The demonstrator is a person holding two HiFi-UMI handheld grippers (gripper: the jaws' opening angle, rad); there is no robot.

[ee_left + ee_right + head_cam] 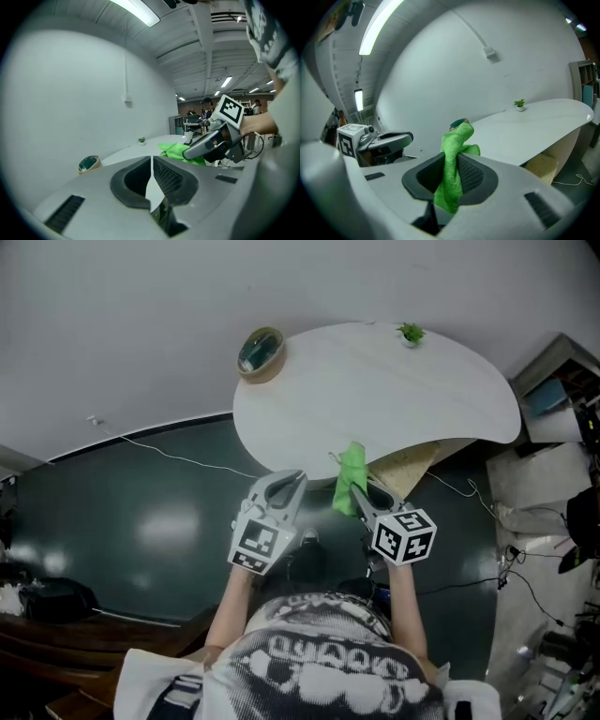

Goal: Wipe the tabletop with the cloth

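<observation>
A green cloth (350, 478) hangs bunched from my right gripper (367, 491), held in the air at the near edge of the white tabletop (375, 390). In the right gripper view the cloth (453, 164) is pinched between the shut jaws and sticks up past them. My left gripper (284, 487) hovers just left of it, off the table's edge, jaws shut with nothing between them. In the left gripper view the cloth (177, 151) and the right gripper (193, 151) show ahead to the right.
A small round bowl (260, 352) sits at the table's far left edge and a tiny potted plant (410, 333) at its far edge. Dark floor lies below, with cables. Shelving and clutter (562, 418) stand to the right.
</observation>
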